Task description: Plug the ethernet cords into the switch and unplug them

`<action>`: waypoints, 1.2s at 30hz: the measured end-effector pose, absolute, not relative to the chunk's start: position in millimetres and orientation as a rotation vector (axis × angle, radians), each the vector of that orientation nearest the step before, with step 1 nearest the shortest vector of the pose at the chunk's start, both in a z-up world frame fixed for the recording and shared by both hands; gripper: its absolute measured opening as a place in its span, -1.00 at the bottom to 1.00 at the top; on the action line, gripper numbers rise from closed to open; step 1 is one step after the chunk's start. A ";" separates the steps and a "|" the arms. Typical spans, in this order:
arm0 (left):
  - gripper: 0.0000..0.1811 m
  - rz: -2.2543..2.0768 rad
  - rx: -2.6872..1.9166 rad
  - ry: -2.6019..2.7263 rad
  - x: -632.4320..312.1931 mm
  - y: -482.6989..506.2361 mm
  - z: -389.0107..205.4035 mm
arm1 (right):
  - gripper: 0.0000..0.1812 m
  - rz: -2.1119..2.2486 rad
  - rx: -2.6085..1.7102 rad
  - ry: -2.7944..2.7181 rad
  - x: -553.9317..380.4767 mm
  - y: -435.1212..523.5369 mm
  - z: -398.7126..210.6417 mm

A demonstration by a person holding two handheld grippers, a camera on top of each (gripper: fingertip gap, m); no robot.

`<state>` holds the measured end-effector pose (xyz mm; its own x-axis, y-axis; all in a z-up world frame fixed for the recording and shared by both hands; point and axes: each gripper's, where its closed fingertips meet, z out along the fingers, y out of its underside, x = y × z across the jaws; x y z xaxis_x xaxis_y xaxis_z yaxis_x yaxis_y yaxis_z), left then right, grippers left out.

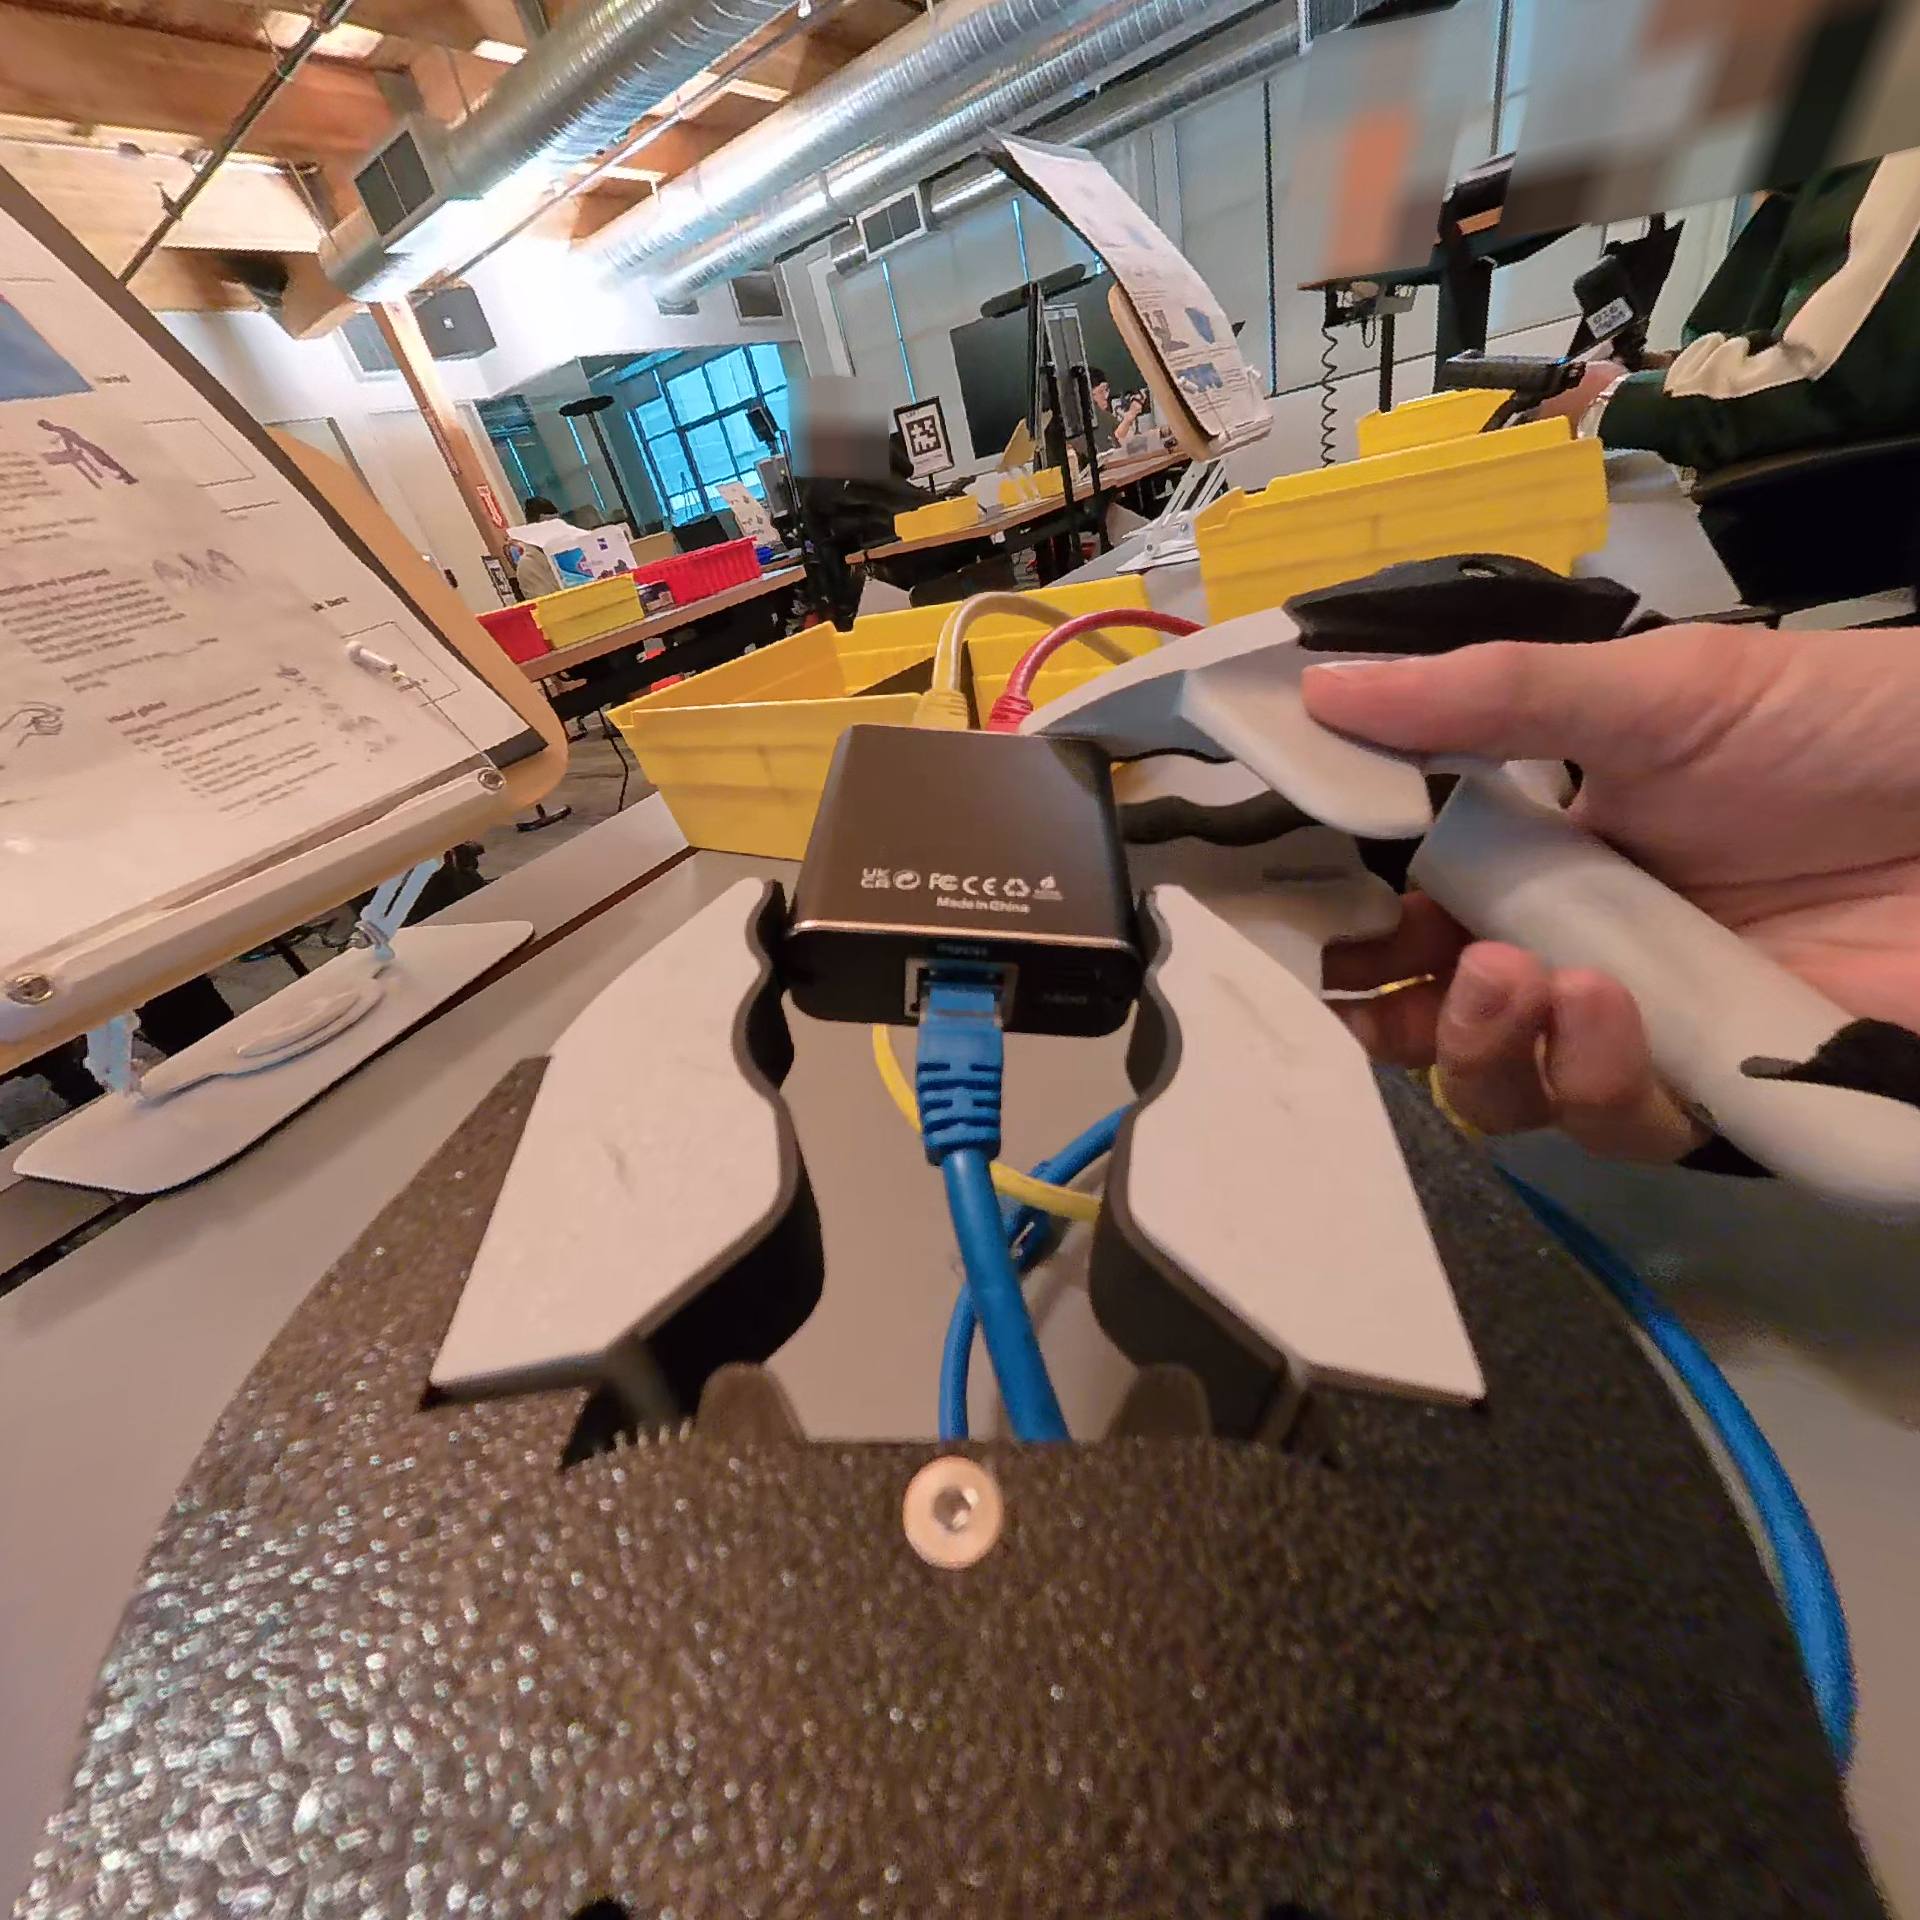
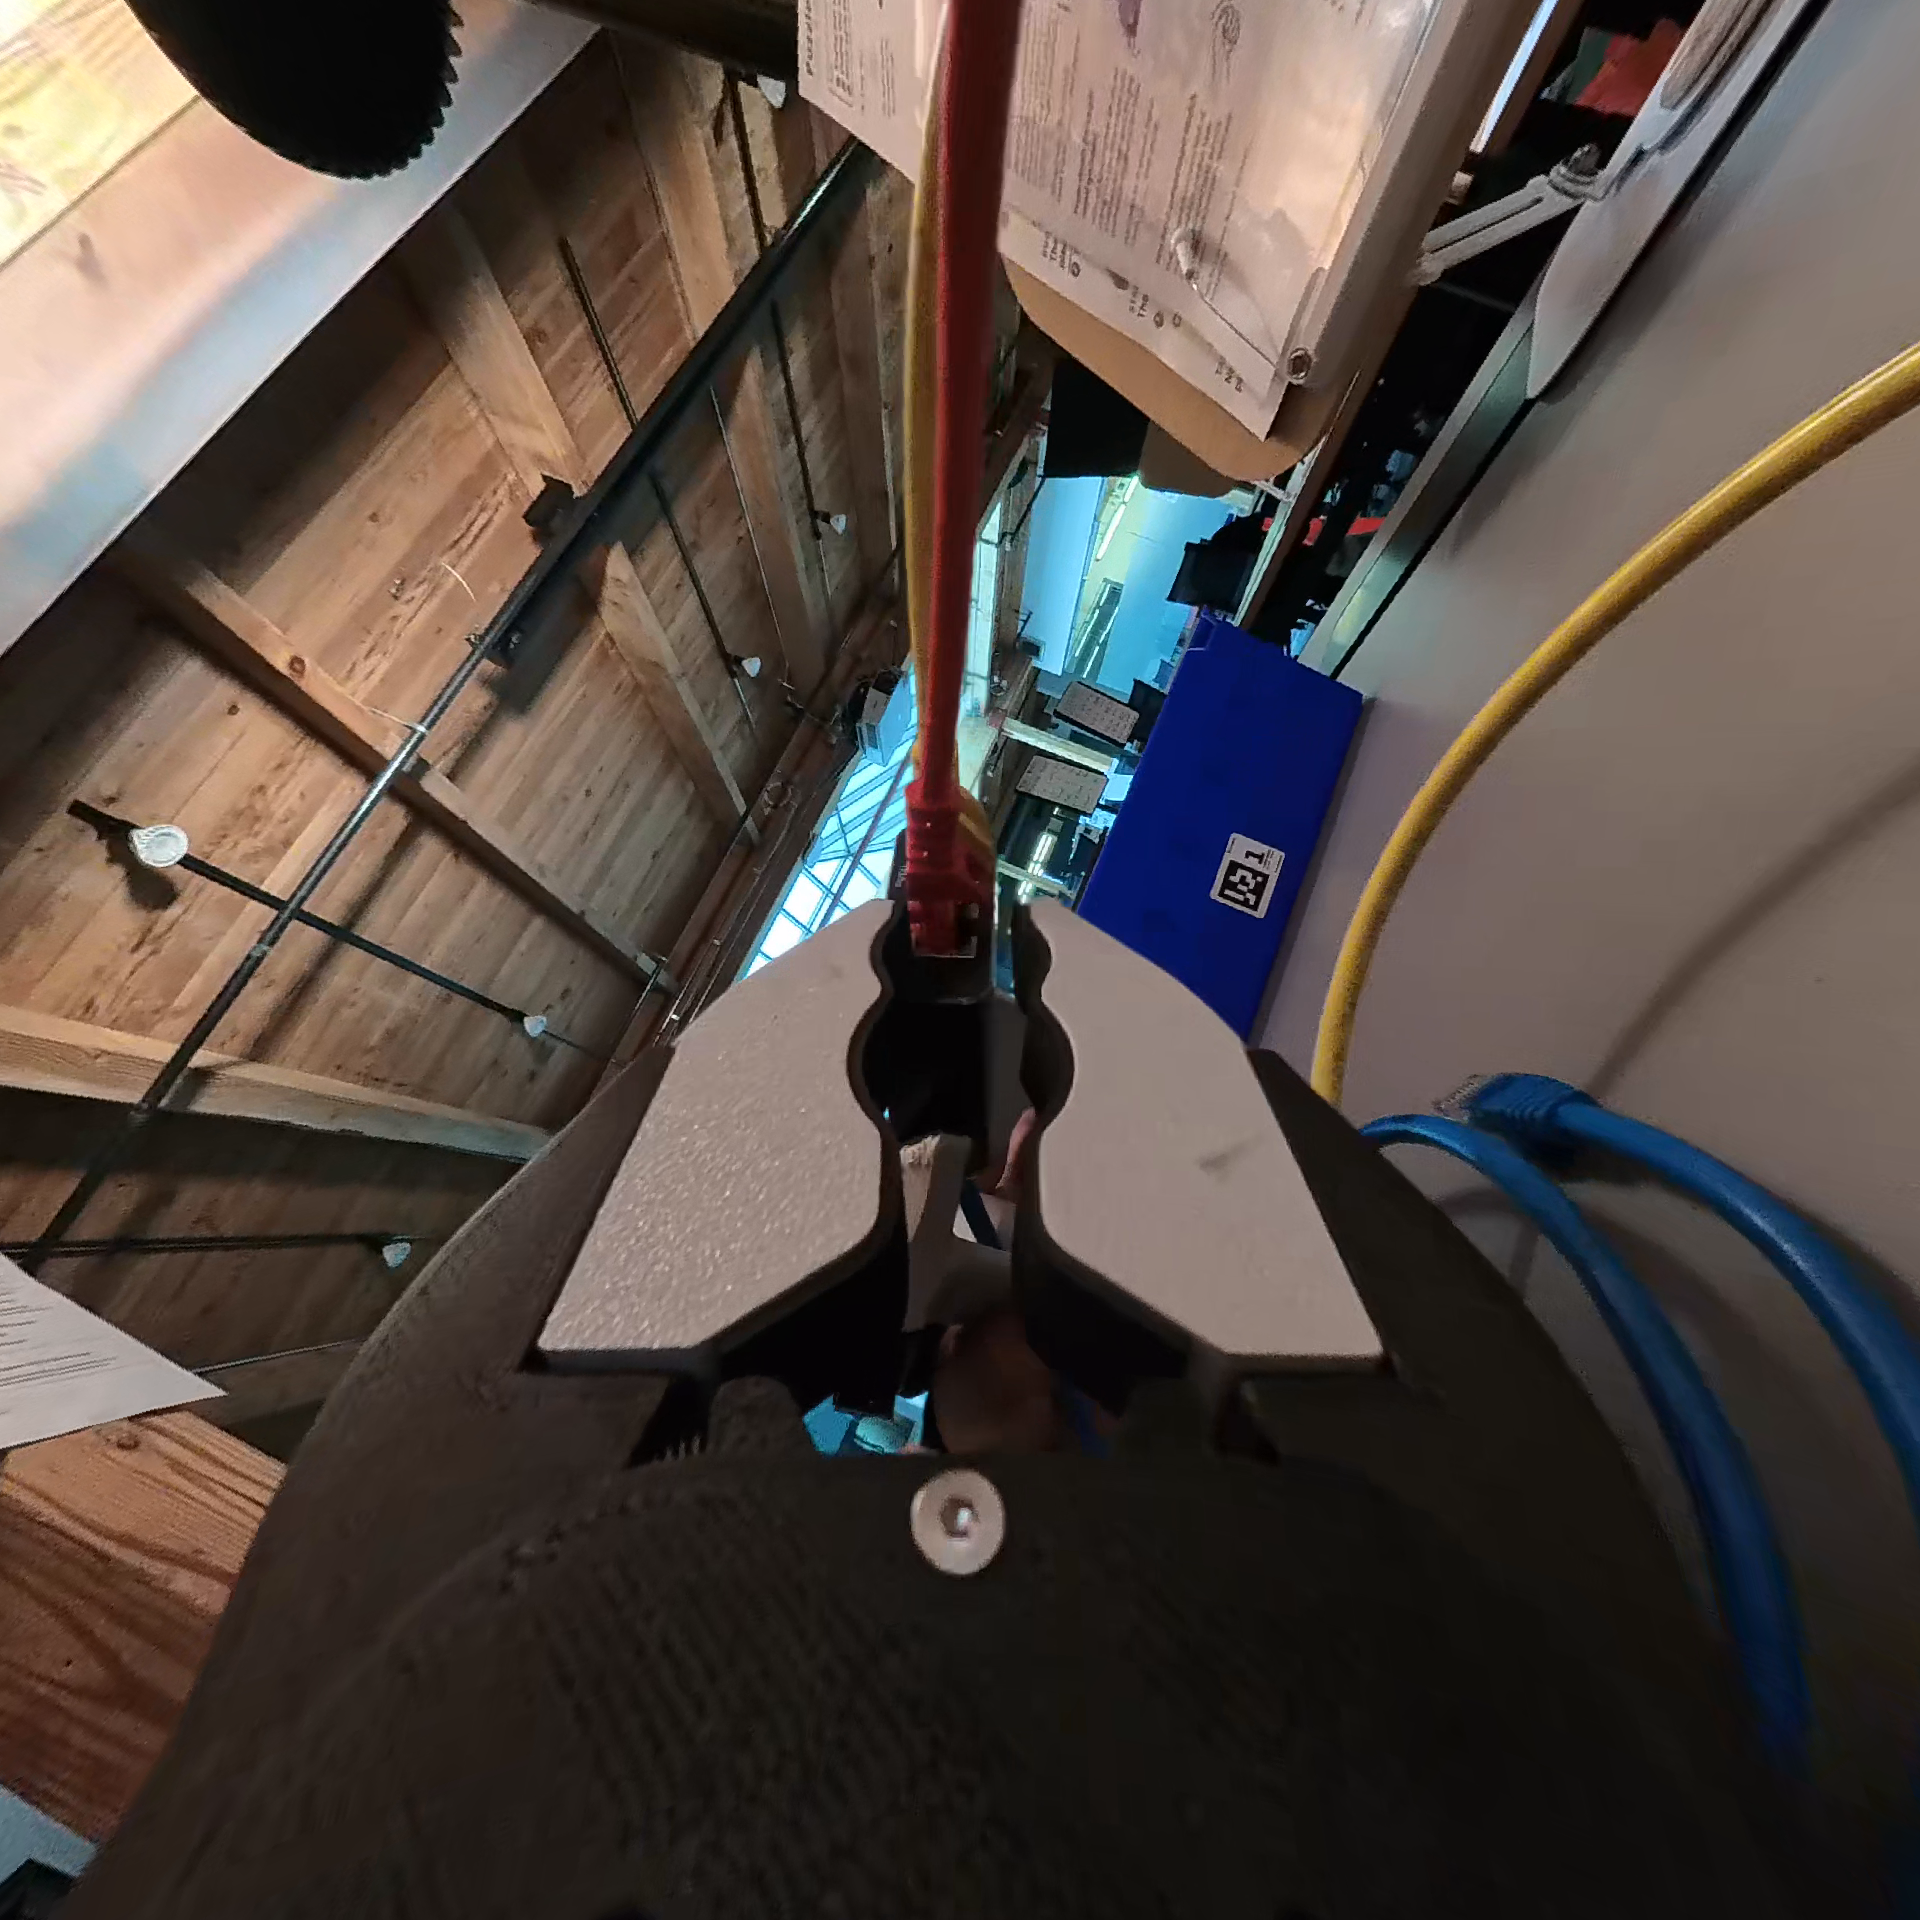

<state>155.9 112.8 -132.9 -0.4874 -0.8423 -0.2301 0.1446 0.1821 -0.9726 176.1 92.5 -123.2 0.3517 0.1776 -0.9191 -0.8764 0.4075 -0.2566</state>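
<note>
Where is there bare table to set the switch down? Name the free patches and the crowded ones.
Free: table left of the left gripper, before the stand base; the strip between yellow cable and blue cables. Crowded: cables cross under the switch, yellow bins behind it, the hand to its right.

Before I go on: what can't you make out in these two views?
- Switch far-side ports, left wrist view: hidden by its body.
- Red plug seating, right wrist view: fingers cover the socket.
- Yellow plug, right wrist view: mostly behind the red one.
- Blue cable, left wrist view: passes under the gripper body.
</note>
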 end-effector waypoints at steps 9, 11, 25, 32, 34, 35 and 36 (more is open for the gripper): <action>-0.30 -1.417 -0.676 1.604 156.9 113.0 -134.5 | -0.86 0.834 -0.853 0.968 175.6 93.7 -122.9; -0.30 -1.388 -0.674 1.605 157.9 113.1 -135.6 | -0.86 0.846 -0.844 0.988 177.4 94.0 -124.7; -0.31 -1.312 -0.685 1.542 161.9 118.4 -132.3 | -0.89 0.689 -0.968 0.790 178.0 100.4 -114.1; -0.31 -1.216 -0.694 1.523 165.3 122.5 -133.3 | -0.88 0.721 -0.967 0.762 183.7 105.0 -117.8; -0.30 -1.213 -0.694 1.515 165.6 123.5 -132.5 | -0.89 0.718 -0.978 0.755 184.4 106.3 -117.2; -0.30 -1.209 -0.690 1.504 165.2 124.1 -130.8 | -0.88 0.729 -0.974 0.751 184.1 107.1 -115.9; -0.30 -1.198 -0.689 1.495 165.2 125.2 -130.3 | -0.88 0.729 -0.968 0.748 184.1 108.1 -114.8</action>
